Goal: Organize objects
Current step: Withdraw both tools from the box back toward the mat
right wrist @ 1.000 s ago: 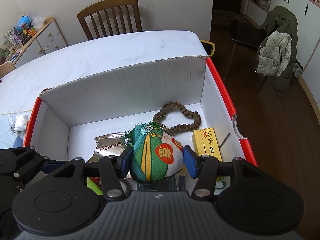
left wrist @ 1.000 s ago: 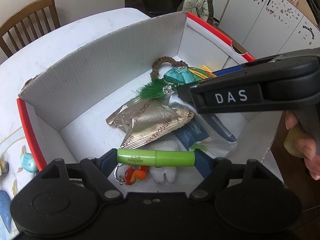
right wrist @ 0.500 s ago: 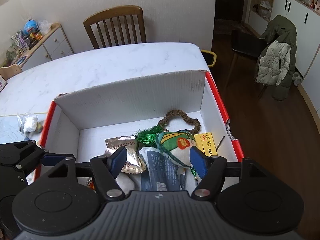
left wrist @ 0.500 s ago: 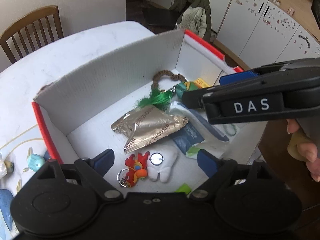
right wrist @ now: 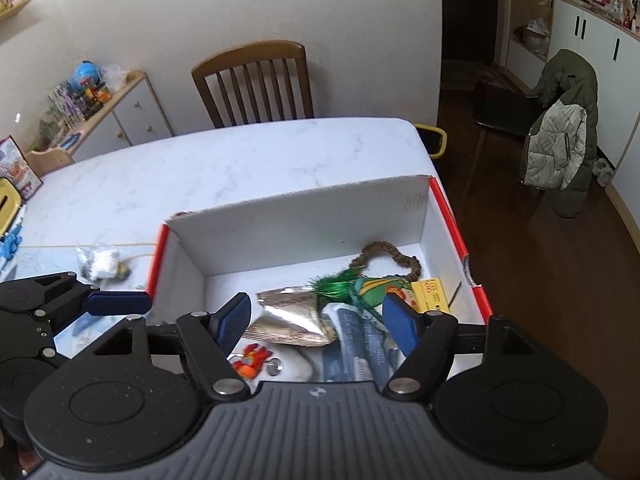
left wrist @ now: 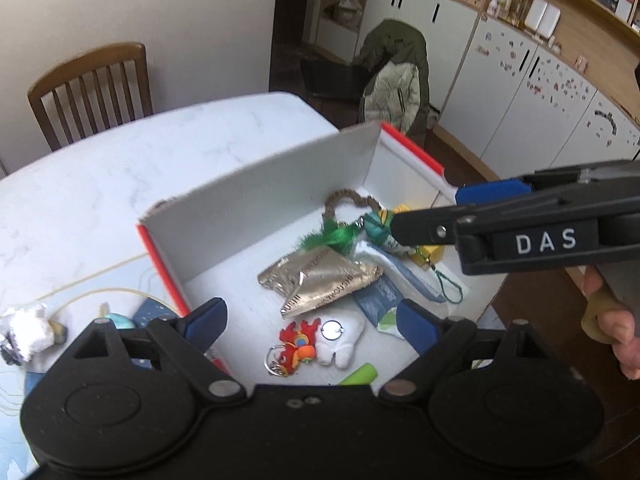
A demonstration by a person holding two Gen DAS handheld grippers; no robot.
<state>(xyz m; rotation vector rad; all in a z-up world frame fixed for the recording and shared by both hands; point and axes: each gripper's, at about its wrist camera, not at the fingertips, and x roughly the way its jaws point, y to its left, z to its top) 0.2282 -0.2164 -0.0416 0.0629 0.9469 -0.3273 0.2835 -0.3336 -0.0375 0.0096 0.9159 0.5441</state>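
Left wrist view: the left gripper (left wrist: 312, 320), jaws apart and empty, hangs above the white cardboard box with red rim (left wrist: 256, 196), where a lime-green tube (left wrist: 359, 375) lies. Right wrist view: the right gripper (right wrist: 316, 324) gapes empty over the green patterned fabric pouch (right wrist: 376, 284)

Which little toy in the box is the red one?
The small dragon-like keychain is the red one, lying near the box's front. The tooth-shaped plush beside it is white, and the stuffed charm farther back is green and yellow.
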